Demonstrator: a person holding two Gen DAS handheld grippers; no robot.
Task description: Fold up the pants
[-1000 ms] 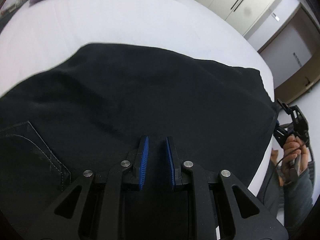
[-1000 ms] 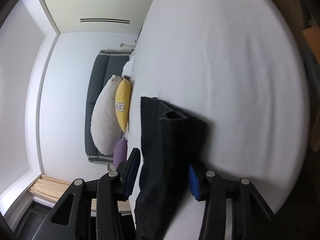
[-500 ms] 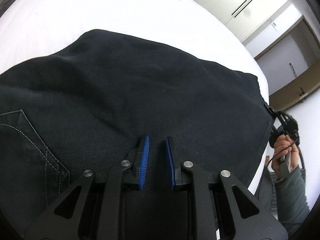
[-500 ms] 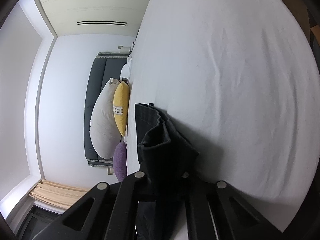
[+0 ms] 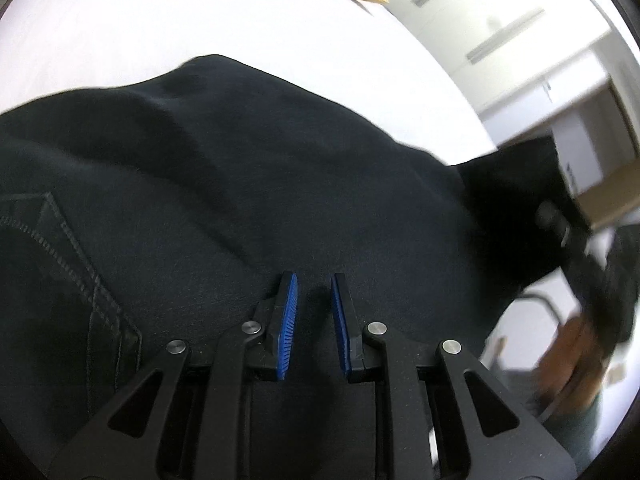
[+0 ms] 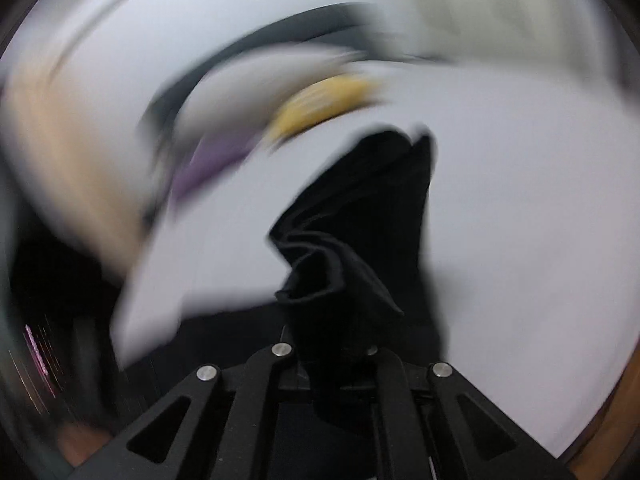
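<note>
We see the white bed [image 5: 200,20] carrying the black pants [image 5: 240,184]. Our left tool [image 5: 312,300] rests on them, fingers slightly apart. Our right tool [image 6: 326,350], blurred, seems clamped on a bunched pants end.

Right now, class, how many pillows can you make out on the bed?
2 for certain: a yellow pillow at the head of the bed, and a purple pillow beside it. Blur may hide others.

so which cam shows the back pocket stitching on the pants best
The left wrist view: the pocket stitching on the pants is sharp at lower left. The right wrist view is motion-blurred and shows only a bunched end, no pocket.
</note>
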